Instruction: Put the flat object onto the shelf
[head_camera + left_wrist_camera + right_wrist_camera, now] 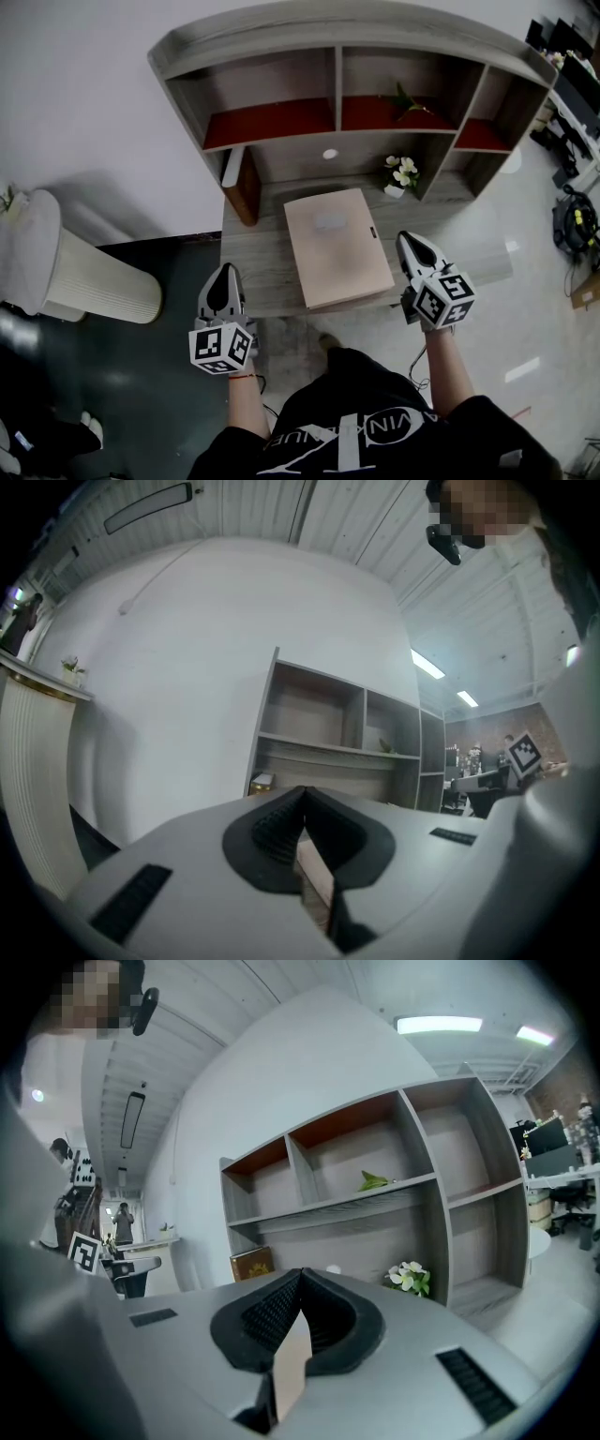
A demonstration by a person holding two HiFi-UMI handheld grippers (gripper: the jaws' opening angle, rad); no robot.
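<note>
The flat object (337, 246), a pale pink board, lies flat on the grey desk (258, 253) in front of the shelf unit (337, 131). My left gripper (225, 271) hovers at the desk's front left corner, well left of the board, with its jaws closed tip to tip (302, 792). My right gripper (410, 238) sits just off the board's right edge, also shut (300, 1274). Neither holds anything. In both gripper views a pale pink sliver shows through the gap under the closed tips. The shelf (375, 1204) stands ahead of both.
A small pot of white flowers (400, 175) and a brown book (246, 183) stand at the back of the desk. A green sprig (405, 101) lies on the middle shelf. A white ribbed column (84, 277) stands on the floor to the left.
</note>
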